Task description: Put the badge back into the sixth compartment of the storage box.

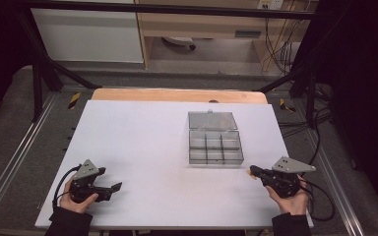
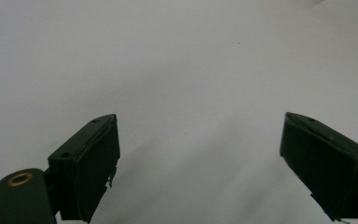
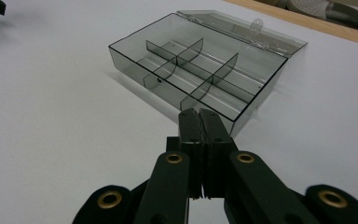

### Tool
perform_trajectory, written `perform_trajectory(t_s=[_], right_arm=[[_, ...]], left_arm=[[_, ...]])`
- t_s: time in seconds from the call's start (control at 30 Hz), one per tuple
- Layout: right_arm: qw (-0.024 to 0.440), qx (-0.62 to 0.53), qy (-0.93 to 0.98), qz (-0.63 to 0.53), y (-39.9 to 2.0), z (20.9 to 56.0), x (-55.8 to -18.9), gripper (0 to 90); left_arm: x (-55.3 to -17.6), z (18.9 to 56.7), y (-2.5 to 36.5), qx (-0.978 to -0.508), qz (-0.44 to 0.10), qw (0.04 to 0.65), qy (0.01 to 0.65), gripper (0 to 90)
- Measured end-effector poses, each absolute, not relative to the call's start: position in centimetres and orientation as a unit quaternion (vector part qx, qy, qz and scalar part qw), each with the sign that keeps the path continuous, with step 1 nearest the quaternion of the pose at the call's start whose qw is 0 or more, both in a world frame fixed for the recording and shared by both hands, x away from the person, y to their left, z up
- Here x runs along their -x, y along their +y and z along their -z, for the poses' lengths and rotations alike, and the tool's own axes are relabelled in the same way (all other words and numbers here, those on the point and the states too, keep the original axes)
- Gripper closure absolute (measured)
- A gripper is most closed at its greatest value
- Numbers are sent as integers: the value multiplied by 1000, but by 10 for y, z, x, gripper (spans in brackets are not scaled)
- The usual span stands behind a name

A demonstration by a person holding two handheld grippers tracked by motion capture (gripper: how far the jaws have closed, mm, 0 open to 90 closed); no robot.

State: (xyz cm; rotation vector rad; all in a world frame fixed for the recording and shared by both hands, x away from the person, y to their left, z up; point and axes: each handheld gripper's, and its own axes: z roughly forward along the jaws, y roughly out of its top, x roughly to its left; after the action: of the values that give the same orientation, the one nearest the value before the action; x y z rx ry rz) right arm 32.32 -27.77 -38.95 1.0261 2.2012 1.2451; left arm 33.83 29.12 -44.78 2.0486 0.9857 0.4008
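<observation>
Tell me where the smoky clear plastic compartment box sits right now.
In the high view the smoky clear plastic compartment box sits right of centre on the white table, lid open toward the far edge, just ahead of the right gripper.

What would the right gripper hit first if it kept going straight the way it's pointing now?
Most likely the compartment box: in the right gripper view, the right gripper, jaws shut, aims at its near corner, just ahead. Depth is hard to judge.

Room dim, corners of high view black. White table [image 1: 142, 147] evenly lit from overhead. My left gripper [image 2: 200, 158] casts soft grey shadows. Box [image 3: 200, 70] sharp; my near jaws slightly blurred.
</observation>
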Motion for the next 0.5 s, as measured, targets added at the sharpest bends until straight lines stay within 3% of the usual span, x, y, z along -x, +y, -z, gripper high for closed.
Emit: perform_trajectory(t_s=[0.5], right_arm=[[206, -369, 784, -455, -270, 379, -338, 889]], left_arm=[[-338, 448, 291, -812, -159, 405, 390, 120]])
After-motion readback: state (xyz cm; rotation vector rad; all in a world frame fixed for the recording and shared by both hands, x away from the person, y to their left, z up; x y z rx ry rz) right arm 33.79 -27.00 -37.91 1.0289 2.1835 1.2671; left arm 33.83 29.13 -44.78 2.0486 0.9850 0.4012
